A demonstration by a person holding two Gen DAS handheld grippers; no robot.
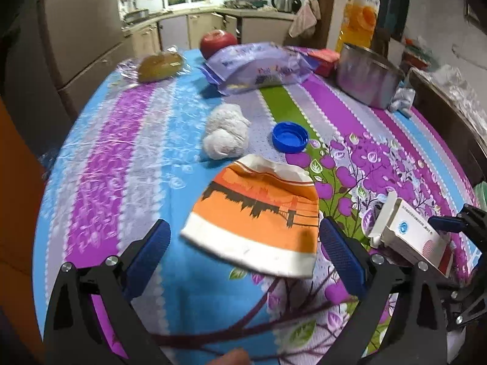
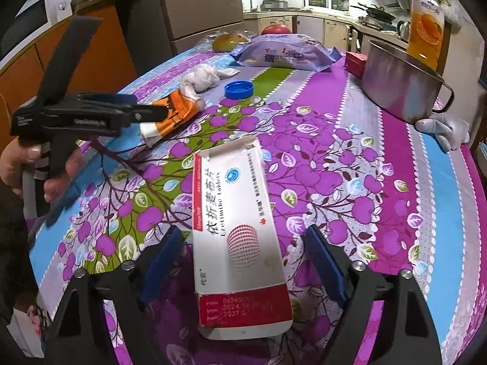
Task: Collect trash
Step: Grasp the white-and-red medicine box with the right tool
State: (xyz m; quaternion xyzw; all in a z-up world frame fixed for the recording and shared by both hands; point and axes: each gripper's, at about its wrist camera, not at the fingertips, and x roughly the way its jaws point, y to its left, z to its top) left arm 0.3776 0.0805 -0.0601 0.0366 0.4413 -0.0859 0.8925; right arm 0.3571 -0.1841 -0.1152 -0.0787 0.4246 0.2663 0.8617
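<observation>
Left claw (image 1: 243, 243), spread wide, flanks flattened paper cup (image 1: 255, 216); right claw (image 2: 243, 261), spread, straddles tablet box (image 2: 237, 228) (expiry print visible only in right view).

Both views ride on hand-held tongs and look steeply down and forward across the tabletop (image 1: 127, 158) toward the kitchen counter beyond it. The left wrist view sits close over the flattened paper cup (image 1: 255, 216). The right wrist view sits close over the tablet box (image 2: 237, 231), which shows at the left view's right edge. The 2 views share the cup, the blue cap (image 1: 289, 137) beyond it, the box and the steel pot (image 2: 401, 88).
</observation>
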